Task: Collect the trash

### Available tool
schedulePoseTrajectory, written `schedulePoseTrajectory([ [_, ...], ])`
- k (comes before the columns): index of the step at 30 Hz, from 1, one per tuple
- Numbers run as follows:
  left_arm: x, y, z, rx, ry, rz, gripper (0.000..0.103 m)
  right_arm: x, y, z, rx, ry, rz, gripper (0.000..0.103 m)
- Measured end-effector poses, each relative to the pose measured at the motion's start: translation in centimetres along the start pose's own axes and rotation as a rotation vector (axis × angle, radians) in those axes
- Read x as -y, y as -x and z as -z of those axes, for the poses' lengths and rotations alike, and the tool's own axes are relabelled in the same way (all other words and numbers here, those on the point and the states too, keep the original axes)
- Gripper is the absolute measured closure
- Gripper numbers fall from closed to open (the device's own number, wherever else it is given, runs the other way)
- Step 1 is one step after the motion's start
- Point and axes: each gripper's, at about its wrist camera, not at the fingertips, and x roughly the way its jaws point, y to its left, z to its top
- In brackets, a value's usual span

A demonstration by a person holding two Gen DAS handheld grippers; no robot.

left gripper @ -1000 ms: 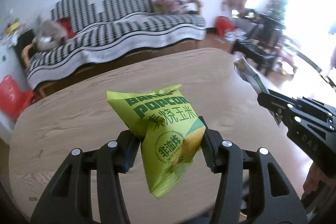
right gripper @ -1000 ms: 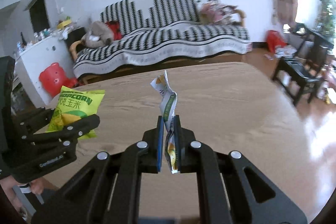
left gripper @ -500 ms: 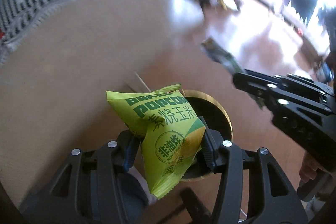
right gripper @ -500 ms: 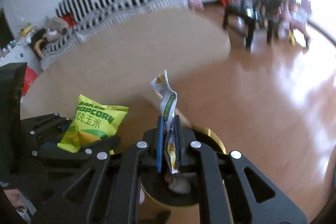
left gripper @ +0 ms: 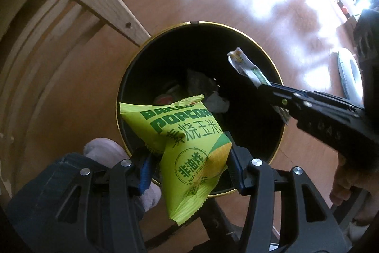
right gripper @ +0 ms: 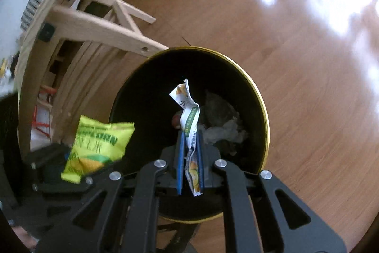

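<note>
Popcorn bag [left gripper: 189, 146] first, right up close: our left gripper [left gripper: 189, 167] is clamped on that yellow-green packet, pads pressing into both sides, and it bulges between them. A second ago it was hanging over the wooden tabletop with the striped sofa behind; now the table is gone from under it and we are looking straight down into the black bin [left gripper: 132, 77] with the gold rim. That swing is the whole story of this moment: both hands have left the table and arrived at the drop point.

Over on the other side, our right gripper [right gripper: 189, 158] is pinched tight on the thin crumpled wrapper [right gripper: 188, 115], which stands up between the blue pads exactly as it did half a second back. From the left camera we see that wrapper [left gripper: 246, 68] poking out well over the bin's mouth, while the popcorn bag sits over the near rim, only partly across the opening.

Deeper down, the bin already has trash in it: crumpled white paper [left gripper: 218, 101], something grey and something red, hard to make out. Beside the bin, a slipper and a trouser leg [left gripper: 104, 153] are just at the rim, and a pale wooden table leg [left gripper: 94, 1] slants past the far side onto the shiny wood floor [right gripper: 308, 51].

We judge the carry is done and letting go is next. The wrapper looks ready to fall cleanly; the popcorn bag probably wants a nudge further in, or it may catch the rim and land near the slipper.
</note>
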Motion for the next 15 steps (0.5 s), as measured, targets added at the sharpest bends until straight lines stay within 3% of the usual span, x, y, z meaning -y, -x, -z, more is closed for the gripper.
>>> schedulePoseTrajectory([
  [1,-0.1,-0.2,0.1,-0.009,0.007,-0.001,0.046,-0.1,-0.1,-0.4,-0.003,-0.014,0.0,0.092],
  [2,-0.4,-0.2,0.4,-0.012,0.014,0.003,0.032,0.0,0.0,-0.4,0.002,-0.023,0.015,0.087],
  [3,-0.6,-0.2,0.6,-0.01,0.026,0.009,0.01,-0.1,0.4,-0.6,0.017,-0.023,0.03,0.054],
  [5,-0.6,0.0,0.5,0.004,0.042,0.006,0.006,-0.4,1.7,-1.3,0.061,-0.019,0.033,0.009],
  [9,-0.5,1.9,0.4,0.039,0.023,0.019,0.006,-0.9,5.1,-2.0,0.142,-0.025,0.002,0.007],
  [15,0.1,10.7,0.5,0.263,-0.069,0.053,0.006,-5.2,11.8,-4.0,0.372,0.053,0.088,0.007],
])
